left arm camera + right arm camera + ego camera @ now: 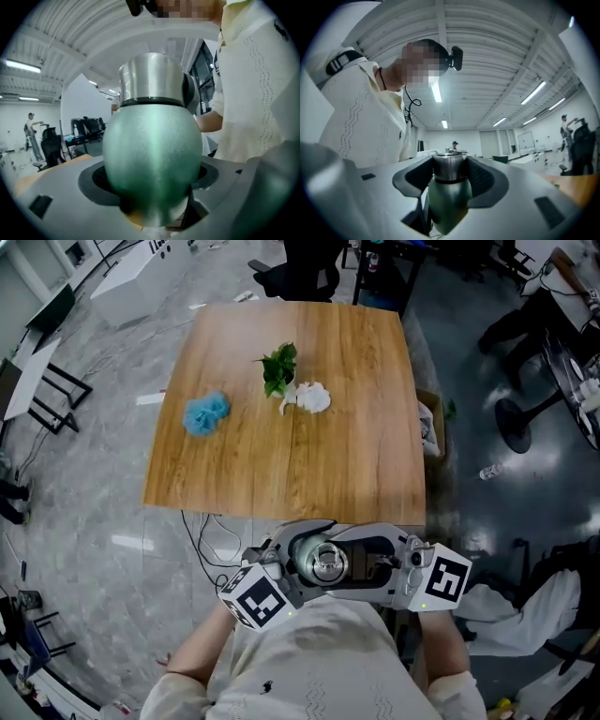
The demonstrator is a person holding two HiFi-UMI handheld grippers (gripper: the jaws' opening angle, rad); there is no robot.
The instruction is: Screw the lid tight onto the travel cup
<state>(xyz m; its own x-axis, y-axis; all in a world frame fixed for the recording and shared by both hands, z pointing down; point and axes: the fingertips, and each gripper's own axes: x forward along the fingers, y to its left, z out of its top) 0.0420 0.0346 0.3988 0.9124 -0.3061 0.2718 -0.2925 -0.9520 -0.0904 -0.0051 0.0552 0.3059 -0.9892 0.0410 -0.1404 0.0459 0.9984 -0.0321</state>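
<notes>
My left gripper (pixel 302 568) hugs the travel cup (pixel 152 164), standing up from 6 to 12 o'clock, and my right gripper (pixel 361 563) squeezes the lid (pixel 449 168) on top

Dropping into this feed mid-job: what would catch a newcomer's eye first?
The green travel cup stands out, held up close against the person's chest. Its body is clamped in the left gripper, and the right gripper grips its steel lid. Beyond it, the wooden table carries a blue puff toward its left, with a leafy green sprig and a crumpled white piece side by side near the middle.
</notes>
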